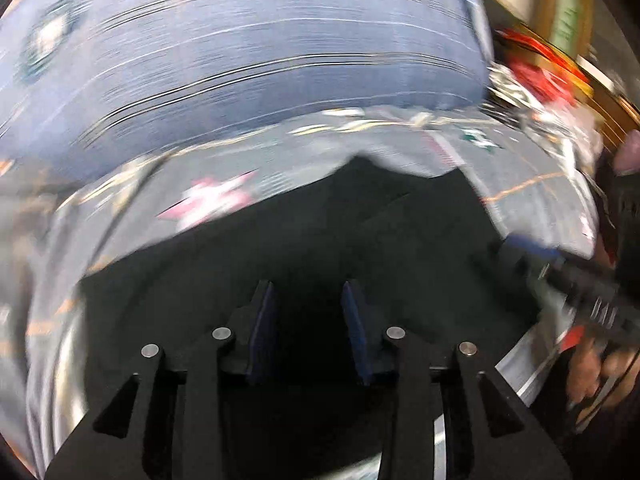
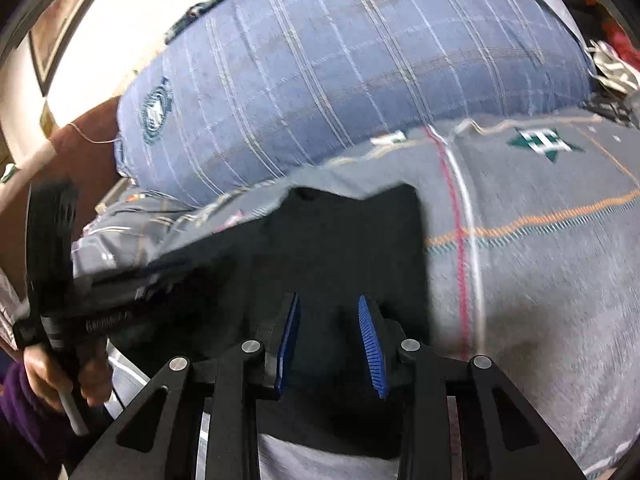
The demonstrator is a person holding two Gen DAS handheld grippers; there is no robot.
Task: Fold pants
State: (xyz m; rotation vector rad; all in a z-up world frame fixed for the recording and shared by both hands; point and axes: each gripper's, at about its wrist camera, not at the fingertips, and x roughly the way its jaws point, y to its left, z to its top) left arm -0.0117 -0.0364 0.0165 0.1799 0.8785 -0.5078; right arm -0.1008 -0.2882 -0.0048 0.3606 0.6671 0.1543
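Note:
Black pants [image 1: 320, 232] lie flat on a grey patterned bedspread [image 1: 520, 184]; in the right wrist view the pants [image 2: 340, 232] form a dark folded slab with a square far edge. My left gripper [image 1: 308, 292] is open, its blue pads apart just above the black cloth, holding nothing. My right gripper [image 2: 328, 304] is open too, over the near part of the pants. The right gripper [image 1: 592, 300] shows at the right edge of the left wrist view, and the left gripper [image 2: 80, 304] shows at the left of the right wrist view. The left wrist view is motion-blurred.
A big blue plaid pillow [image 2: 360, 72] lies behind the pants at the head of the bed. Red and white items [image 1: 540, 76] sit at the far right. A brown headboard [image 2: 84, 140] and a framed picture [image 2: 56, 32] are at the left. The person's hand [image 2: 52, 376] holds the handle.

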